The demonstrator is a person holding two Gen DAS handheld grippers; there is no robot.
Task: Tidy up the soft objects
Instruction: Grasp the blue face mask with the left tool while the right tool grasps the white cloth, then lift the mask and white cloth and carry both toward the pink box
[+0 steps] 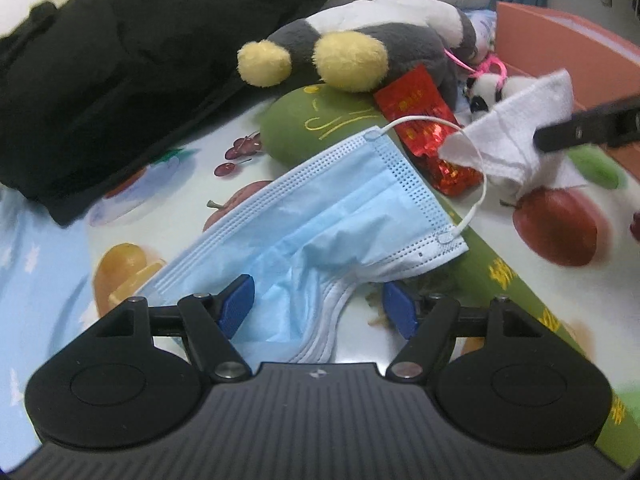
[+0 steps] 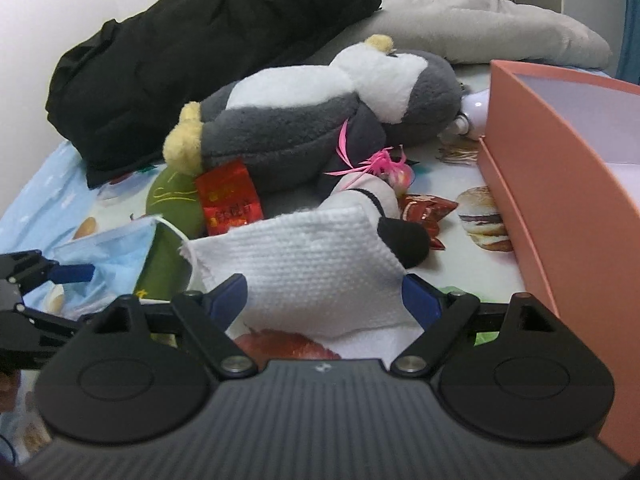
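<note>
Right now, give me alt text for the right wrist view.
A white cloth lies between the open right tool, on a fruit-print sheet. Behind it lies a grey penguin plush; a pink box stands right.

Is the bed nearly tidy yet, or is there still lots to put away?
Nothing looks put away yet; what shows of the pink box is bare. The left tool is open around the blue mask, the right tool around the white cloth. The penguin toy and black coat wait.

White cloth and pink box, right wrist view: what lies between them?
A small panda plush, its black end at the cloth's edge, then a red snack wrapper. Next to the box the sheet lies bare, with a printed burger.
</note>
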